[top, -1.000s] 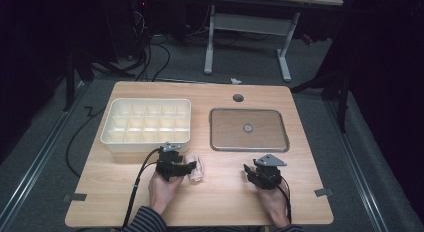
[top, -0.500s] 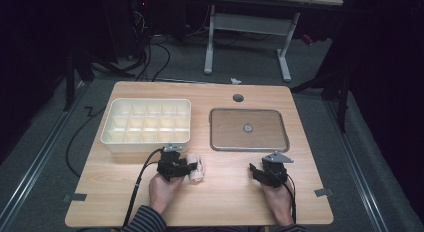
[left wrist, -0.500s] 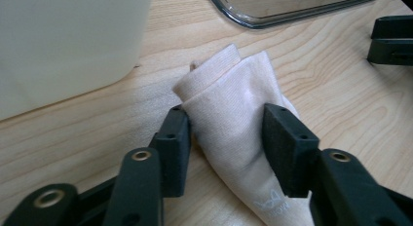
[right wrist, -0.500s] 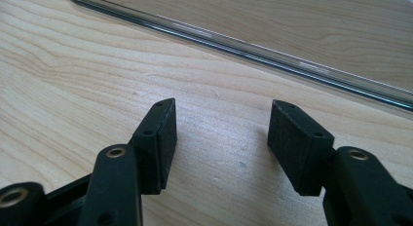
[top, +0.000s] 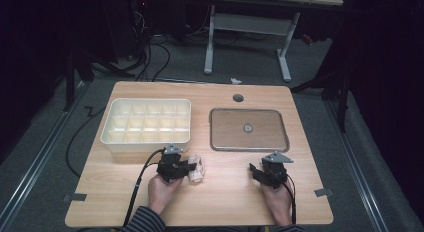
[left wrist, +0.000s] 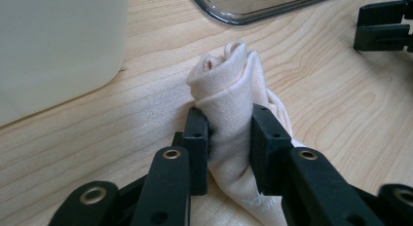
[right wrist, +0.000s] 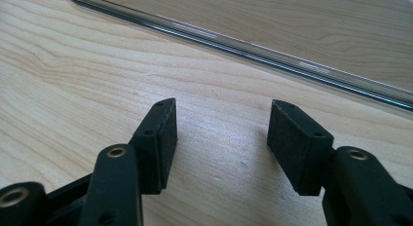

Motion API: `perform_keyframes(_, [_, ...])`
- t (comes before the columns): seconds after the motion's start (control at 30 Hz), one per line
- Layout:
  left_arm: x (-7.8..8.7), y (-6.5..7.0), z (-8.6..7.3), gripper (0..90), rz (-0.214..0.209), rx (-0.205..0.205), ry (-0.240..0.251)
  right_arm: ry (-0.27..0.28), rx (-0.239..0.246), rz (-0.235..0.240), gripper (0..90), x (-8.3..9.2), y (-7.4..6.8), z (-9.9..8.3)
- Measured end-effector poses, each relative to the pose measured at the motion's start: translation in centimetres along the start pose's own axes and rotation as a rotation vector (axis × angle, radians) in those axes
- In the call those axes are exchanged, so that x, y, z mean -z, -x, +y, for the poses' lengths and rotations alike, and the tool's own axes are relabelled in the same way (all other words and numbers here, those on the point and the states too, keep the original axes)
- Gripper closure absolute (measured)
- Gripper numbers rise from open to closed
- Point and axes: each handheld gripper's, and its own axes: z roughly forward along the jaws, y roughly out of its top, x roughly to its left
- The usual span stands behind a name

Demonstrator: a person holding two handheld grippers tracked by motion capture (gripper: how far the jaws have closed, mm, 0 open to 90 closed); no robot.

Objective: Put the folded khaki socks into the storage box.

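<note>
left tongs point(left wrist: 229, 133): just closing, pads pinch rolled cream cotton cloth point(left wrist: 233, 97) | cloth: on pale wooden surface point(top: 225, 202), 5 o'clock of white compartment box point(top: 147, 123) | right tongs point(right wrist: 221, 138): apart, nothing between

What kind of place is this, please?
Probably a lab or workshop set up for recording: a wooden table on grey carpet, cables on the floor, and a height-adjustable desk behind.
</note>
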Motion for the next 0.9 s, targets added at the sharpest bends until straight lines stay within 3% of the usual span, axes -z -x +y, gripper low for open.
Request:
perform_keyframes(0.2, [0.3,-0.1,0.0,73.0,-0.013,0.004,-0.008,0.0,0.006,0.003,44.0,0.0,-0.1,0.0])
perform_keyframes(0.43, [1.1,0.4,-0.1,73.1,0.003,-0.042,-0.01,0.0,0.007,0.004,43.7,0.0,-0.1,0.0])
perform_keyframes(0.63, [1.9,0.3,-0.1,73.3,-0.009,-0.039,0.006,0.0,0.005,0.002,43.7,0.0,-0.2,0.0])
perform_keyframes(0.9, [3.1,0.3,-0.1,73.5,0.006,-0.045,0.012,0.001,0.008,0.0,43.6,0.0,-0.2,0.0])
